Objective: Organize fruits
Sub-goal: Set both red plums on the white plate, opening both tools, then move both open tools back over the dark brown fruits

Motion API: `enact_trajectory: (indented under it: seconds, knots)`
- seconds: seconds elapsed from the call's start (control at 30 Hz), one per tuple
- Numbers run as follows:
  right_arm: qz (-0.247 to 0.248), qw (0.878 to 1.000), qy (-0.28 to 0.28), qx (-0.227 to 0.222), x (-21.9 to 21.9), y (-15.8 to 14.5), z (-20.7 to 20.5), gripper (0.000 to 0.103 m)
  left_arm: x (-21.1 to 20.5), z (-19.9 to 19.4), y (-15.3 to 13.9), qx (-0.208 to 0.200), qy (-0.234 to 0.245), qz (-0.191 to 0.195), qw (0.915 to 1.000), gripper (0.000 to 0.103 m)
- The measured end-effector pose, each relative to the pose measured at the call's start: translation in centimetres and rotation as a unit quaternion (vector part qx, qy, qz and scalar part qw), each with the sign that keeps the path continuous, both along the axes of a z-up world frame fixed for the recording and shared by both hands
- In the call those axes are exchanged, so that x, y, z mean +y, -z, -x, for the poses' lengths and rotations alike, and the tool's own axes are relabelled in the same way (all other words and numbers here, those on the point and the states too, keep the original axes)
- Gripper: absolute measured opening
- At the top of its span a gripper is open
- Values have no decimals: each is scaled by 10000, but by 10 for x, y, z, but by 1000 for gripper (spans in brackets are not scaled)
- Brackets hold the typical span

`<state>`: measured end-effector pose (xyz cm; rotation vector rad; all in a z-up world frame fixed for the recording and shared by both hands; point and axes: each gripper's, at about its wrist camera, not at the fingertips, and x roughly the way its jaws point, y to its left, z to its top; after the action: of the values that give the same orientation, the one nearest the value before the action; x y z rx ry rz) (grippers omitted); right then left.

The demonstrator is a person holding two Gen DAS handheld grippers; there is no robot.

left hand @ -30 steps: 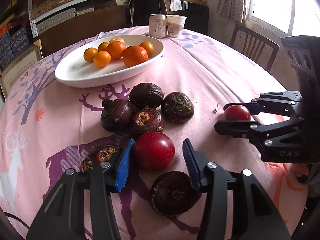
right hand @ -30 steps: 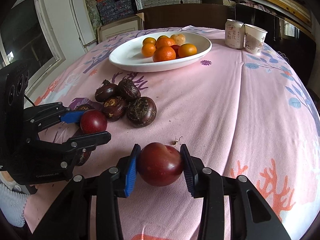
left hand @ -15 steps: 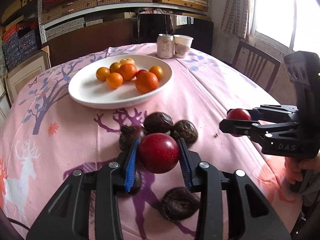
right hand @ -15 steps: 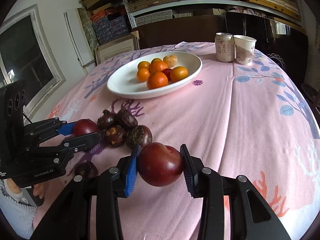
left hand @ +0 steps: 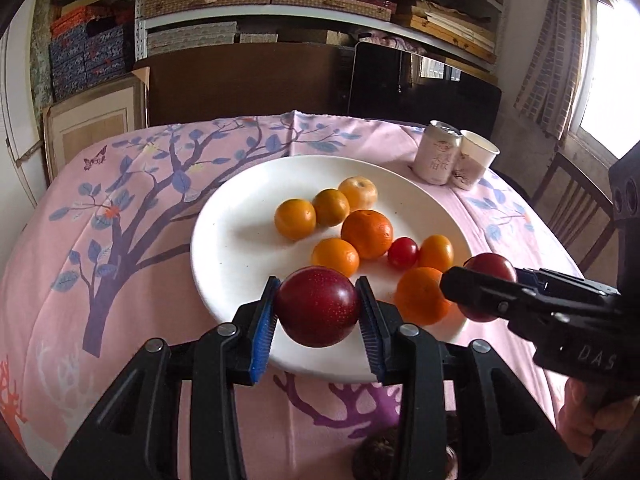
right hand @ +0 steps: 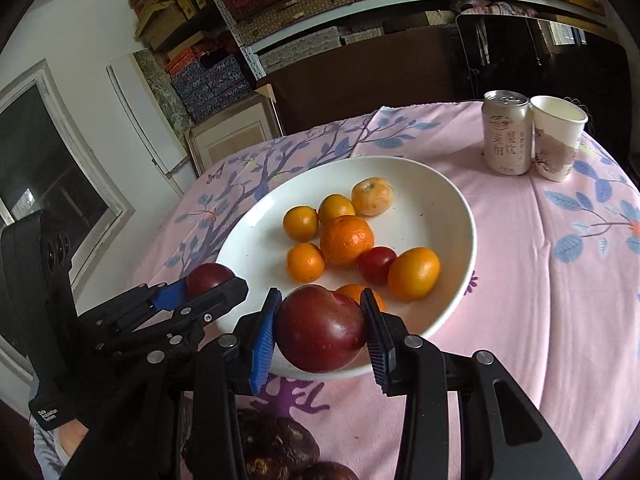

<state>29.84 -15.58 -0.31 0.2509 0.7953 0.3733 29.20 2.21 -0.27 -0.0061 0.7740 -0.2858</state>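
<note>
My left gripper [left hand: 318, 312] is shut on a dark red plum [left hand: 317, 306] and holds it above the near rim of the white plate [left hand: 224, 240]. My right gripper [right hand: 322, 326] is shut on another red plum [right hand: 320, 328], also over the plate's near rim [right hand: 460, 280]. Each gripper shows in the other's view, the right one [left hand: 476, 292] at the right, the left one [right hand: 208, 288] at the left. The plate holds several oranges [left hand: 366, 234] and a small red tomato [left hand: 403, 253].
A drink can [right hand: 506, 136] and a paper cup [right hand: 558, 142] stand behind the plate at the far right. Dark brown passion fruits [right hand: 276, 440] lie on the pink tablecloth below the grippers. A chair [left hand: 576, 208] stands at the table's right edge.
Both grippers have lifted with their plums and moved forward from the passion fruit pile to the plate's near rim. The left gripper closed on its plum a second ago.
</note>
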Motion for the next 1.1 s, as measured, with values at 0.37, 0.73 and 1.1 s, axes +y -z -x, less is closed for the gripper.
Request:
enact_trajectory:
  seconds: [0.37,0.73,1.1]
  knots:
    - [-336,9990,69,-292,-10,-6,12,59,11,14,-5,-428,-270,-203,9985,93]
    - [-39,9989,306,-354,-38,10,83,76,37,77,13,-394,-669,-229,9967,98]
    - [36,9973,539,-489,-54,10,115,85,9,122,20,-627,-283,-841,9941,98]
